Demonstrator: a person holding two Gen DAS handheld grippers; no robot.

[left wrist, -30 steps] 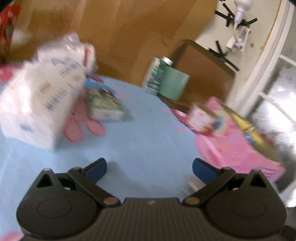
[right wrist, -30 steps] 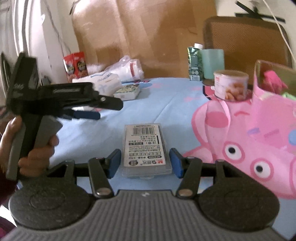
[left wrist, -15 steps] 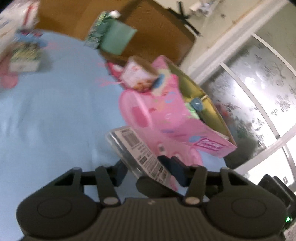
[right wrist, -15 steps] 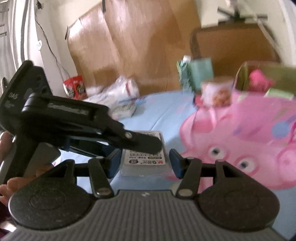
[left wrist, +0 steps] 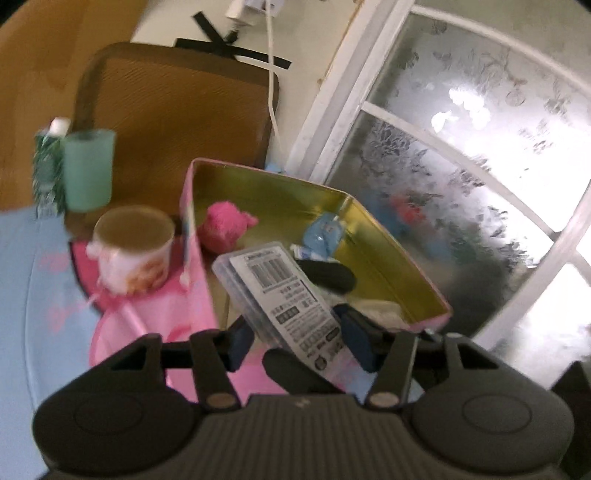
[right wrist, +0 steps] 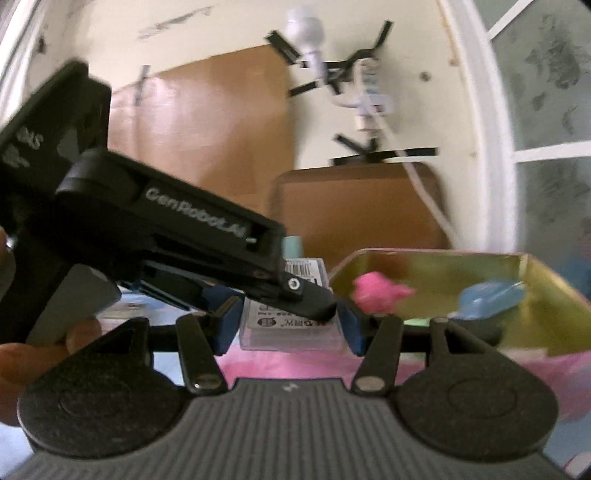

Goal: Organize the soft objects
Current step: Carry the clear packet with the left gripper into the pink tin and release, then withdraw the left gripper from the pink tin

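Right gripper (right wrist: 286, 326): clamped on a clear plastic case (right wrist: 290, 321). Left gripper (left wrist: 295, 339): jaws just reopened slightly, bracketing the same case, carried over the pink tin (left wrist: 406, 251) for stowing.

We read this as a lived-in home rm: frosted patterned window (left wrist: 461, 192) w/ white frame, cartoon-print blue tablecloth (left wrist: 22, 280), brown chair back (left wrist: 177, 122), mug (left wrist: 133, 247), bare bulb (right wrist: 306, 33) taped to scuffed wall.
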